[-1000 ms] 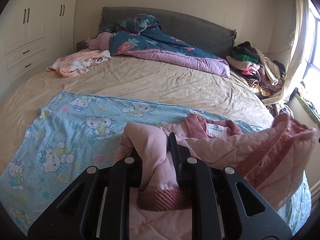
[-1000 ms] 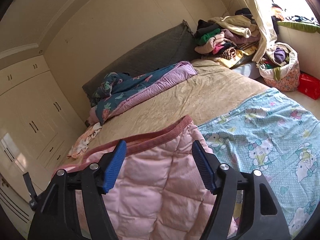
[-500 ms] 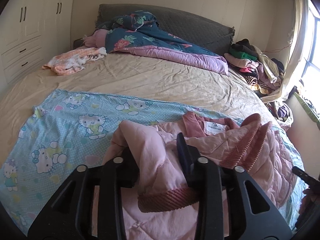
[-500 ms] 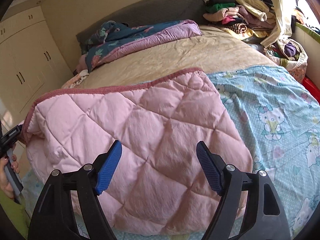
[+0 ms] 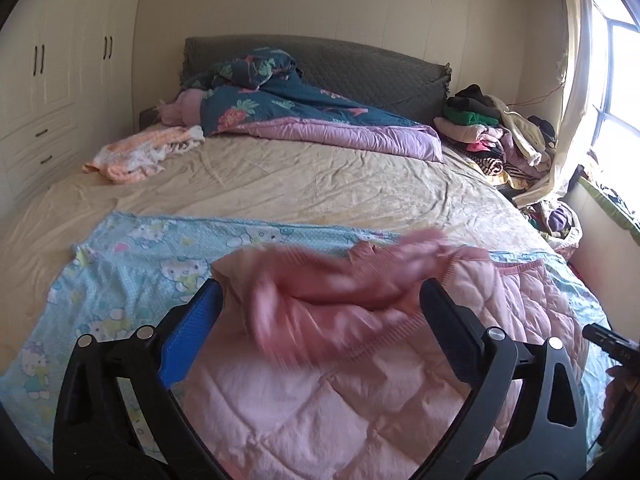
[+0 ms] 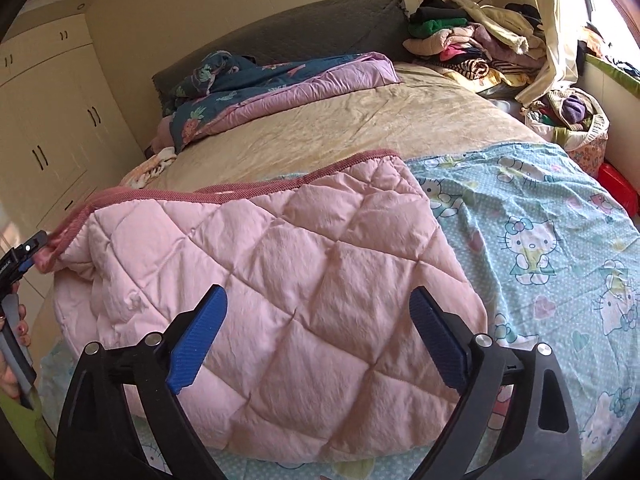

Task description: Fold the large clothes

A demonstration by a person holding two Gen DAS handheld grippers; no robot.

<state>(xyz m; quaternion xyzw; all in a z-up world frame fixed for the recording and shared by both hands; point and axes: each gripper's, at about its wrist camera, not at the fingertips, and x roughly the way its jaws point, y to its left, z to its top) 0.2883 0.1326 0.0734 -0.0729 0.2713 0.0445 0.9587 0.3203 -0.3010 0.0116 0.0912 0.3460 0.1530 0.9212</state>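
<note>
A pink quilted jacket (image 5: 360, 392) with a ribbed darker-pink hem lies folded on a light-blue cartoon-cat sheet (image 5: 132, 264) at the near end of the bed. My left gripper (image 5: 320, 292) is opening wide. The jacket's sleeve (image 5: 328, 280) shows as a blur between its blue pads, free of both. In the right wrist view the jacket (image 6: 280, 248) fills the middle, quilted side up. My right gripper (image 6: 318, 300) hovers just above it, jaws opening, pads pressing on nothing. The left gripper's tip (image 6: 20, 256) shows at the jacket's ribbed corner.
A rumpled dark floral and purple duvet (image 5: 312, 120) lies by the grey headboard (image 5: 360, 64). An orange-white towel (image 5: 140, 152) sits far left. A clothes heap (image 6: 472, 44) and a cloth basket (image 6: 576, 120) stand right of the bed, cream wardrobes (image 6: 52, 128) left.
My left gripper was shut on the pink sleeve; it has opened wide and the sleeve drops away. My right gripper has sunk toward the jacket and spread wider. The jacket's half now lies folded over.
</note>
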